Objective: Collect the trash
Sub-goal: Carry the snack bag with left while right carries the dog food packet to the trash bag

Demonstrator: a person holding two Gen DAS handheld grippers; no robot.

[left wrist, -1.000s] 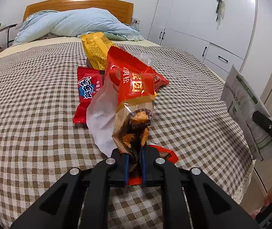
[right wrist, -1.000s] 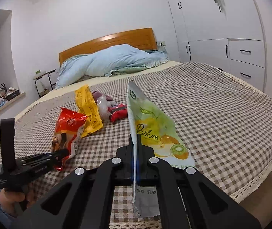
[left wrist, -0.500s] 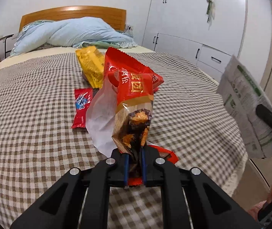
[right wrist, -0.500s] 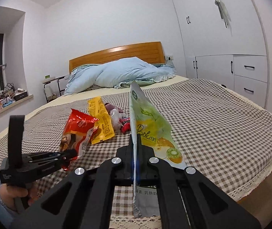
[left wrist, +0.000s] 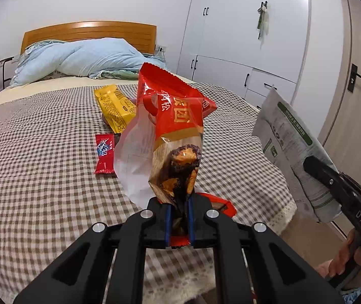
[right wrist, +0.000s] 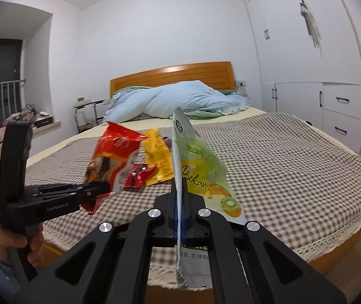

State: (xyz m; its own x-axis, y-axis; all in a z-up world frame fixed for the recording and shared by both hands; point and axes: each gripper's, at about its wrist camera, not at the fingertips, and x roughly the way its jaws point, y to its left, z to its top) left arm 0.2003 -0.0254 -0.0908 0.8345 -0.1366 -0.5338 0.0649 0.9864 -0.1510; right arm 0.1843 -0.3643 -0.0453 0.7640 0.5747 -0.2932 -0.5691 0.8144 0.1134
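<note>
My left gripper (left wrist: 179, 206) is shut on a red snack bag (left wrist: 178, 129) that stands upright above the foot of the bed. From the right wrist view the same red snack bag (right wrist: 112, 157) hangs off the left gripper (right wrist: 102, 188). My right gripper (right wrist: 179, 198) is shut on a green and yellow fruit pouch (right wrist: 198, 174), edge-on between the jaws; its grey printed back (left wrist: 294, 152) shows at the right of the left wrist view. On the checked bedspread (left wrist: 41, 152) lie a yellow packet (left wrist: 115, 106) and a small red wrapper (left wrist: 103, 153).
A blue duvet (left wrist: 79, 59) is heaped by the wooden headboard (left wrist: 89, 31). White wardrobe doors and drawers (left wrist: 244, 50) line the right wall. A side table (right wrist: 85, 112) stands left of the bed. A person's hand (right wrist: 8, 243) grips the left handle.
Both grippers have lifted and drawn back toward the foot of the bed with their bags held. The wrappers left on the bedspread now look smaller and farther away.
</note>
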